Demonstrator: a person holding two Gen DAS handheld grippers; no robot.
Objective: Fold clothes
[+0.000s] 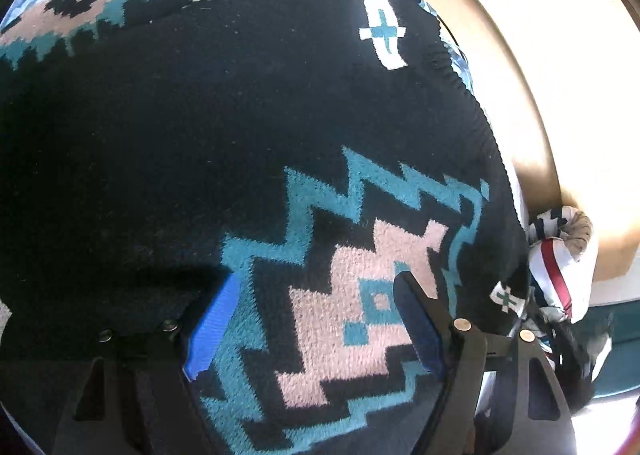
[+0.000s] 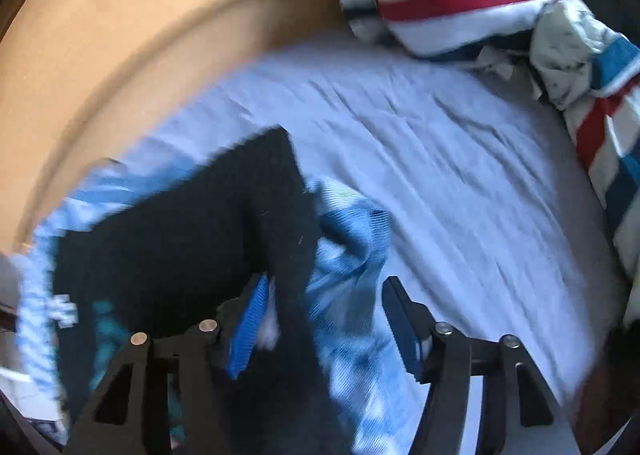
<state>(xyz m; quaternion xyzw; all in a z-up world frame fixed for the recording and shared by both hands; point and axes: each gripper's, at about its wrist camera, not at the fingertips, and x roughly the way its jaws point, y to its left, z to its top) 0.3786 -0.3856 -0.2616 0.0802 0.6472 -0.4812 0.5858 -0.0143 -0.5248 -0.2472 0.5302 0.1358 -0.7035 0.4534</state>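
Our left gripper [image 1: 316,319] hovers wide over the black patterned sweater [image 1: 240,115] spread on the bed, while our right gripper [image 2: 324,327] gapes, pads apart, astride the sweater's dark edge, with tie-dye cloth [image 2: 352,239] and pale blue sheet [image 2: 440,159] beyond.

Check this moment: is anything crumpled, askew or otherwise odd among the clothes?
Yes. A red, white and blue striped garment lies bunched in a heap at the bed's far edge, unfolded. The black patterned sweater looks smooth.
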